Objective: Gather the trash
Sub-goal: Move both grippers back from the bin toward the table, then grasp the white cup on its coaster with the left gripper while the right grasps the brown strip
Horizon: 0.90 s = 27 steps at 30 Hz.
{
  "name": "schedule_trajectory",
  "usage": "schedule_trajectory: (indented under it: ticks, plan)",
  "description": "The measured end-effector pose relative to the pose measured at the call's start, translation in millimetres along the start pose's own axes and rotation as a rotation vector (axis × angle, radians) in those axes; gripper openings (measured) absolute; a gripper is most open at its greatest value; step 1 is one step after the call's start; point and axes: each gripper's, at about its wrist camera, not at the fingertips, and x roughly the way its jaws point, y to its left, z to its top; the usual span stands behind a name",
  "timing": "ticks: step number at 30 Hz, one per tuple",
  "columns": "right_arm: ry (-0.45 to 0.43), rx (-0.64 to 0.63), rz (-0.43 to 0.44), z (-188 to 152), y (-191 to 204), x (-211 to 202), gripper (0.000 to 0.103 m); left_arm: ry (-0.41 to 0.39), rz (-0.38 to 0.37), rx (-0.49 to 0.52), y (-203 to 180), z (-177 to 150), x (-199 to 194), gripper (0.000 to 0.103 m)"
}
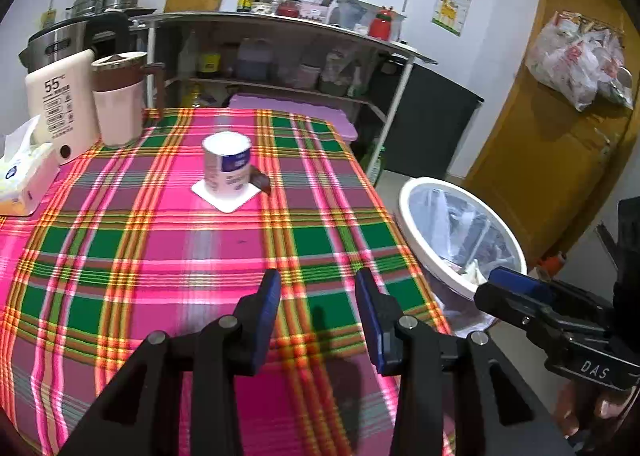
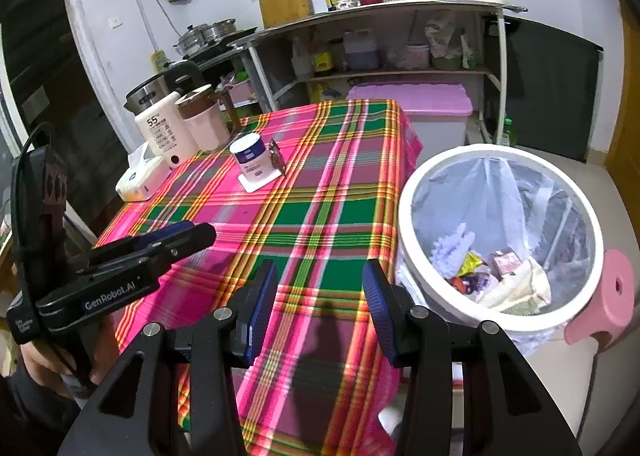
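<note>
I am looking past both tools at the dark wrapper [image 1: 262, 181], which is leaning against the right side of the white can [image 1: 227, 167], far across the plaid tabletop [image 1: 160, 256] from me. My left hand-held gripper [image 1: 318, 296] is pointing almost straight at it, so I judge it nearer; my right hand-held gripper [image 2: 320, 288] is hovering closer to the trash bin [image 2: 500, 320]. Both are standing wide open and carrying nothing. The wrapper is looking small, brown-red, crinkled and propped upright on edge.

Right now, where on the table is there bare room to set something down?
Bare cloth runs from the can on its coaster to the left gripper, and along the edge by the bin. The far-left corner is crowded: kettle, jug, tissues.
</note>
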Motion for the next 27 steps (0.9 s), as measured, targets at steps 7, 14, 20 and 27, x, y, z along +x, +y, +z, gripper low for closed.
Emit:
schedule_trajectory:
  ticks: [7,14,20,27]
  plan:
    - [0.012,-0.022,0.016,10,8,18,0.046,-0.007,0.051,-0.019,24,12,7,0.042]
    - [0.018,-0.032,0.026,22,10,33,0.046,-0.014,0.085,-0.022,43,32,23,0.051]
    - [0.031,-0.046,0.032,30,12,49,0.046,-0.008,0.108,-0.006,55,50,45,0.055]
    - [0.046,-0.045,0.032,35,11,63,0.046,0.014,0.114,0.025,65,66,74,0.058]
